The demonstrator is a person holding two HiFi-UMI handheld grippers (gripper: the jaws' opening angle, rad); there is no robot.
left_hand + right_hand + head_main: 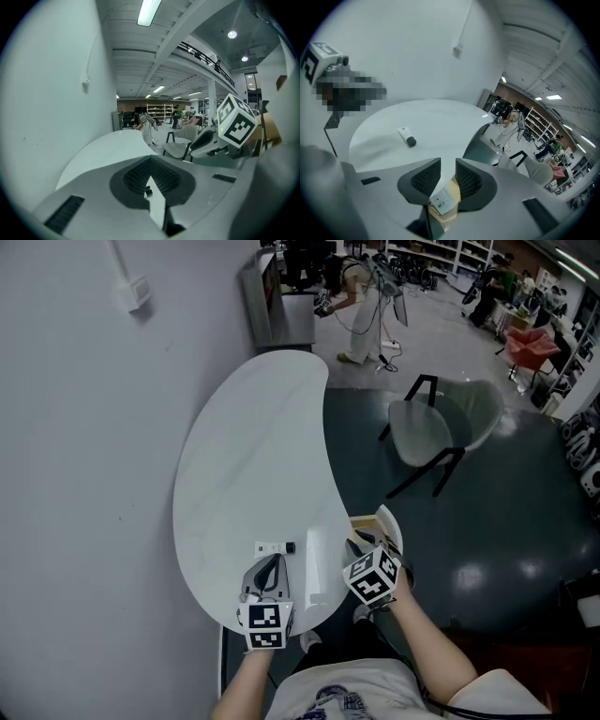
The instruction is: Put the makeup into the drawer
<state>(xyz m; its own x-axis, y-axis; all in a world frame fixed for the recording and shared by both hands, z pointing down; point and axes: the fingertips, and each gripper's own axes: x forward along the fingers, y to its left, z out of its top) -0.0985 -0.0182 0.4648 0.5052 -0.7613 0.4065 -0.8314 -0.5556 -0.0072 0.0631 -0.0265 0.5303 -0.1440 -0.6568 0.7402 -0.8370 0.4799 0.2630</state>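
One white tube with black cap (274,547) lying on white kidney-shaped table (253,446). Left gripper (271,562): clenched, empty, near tube. Right gripper (362,546): jaws parted, gripping nothing, over open tan drawer (367,523).

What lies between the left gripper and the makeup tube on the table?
Only bare tabletop shows between left gripper and tube, in the head view.
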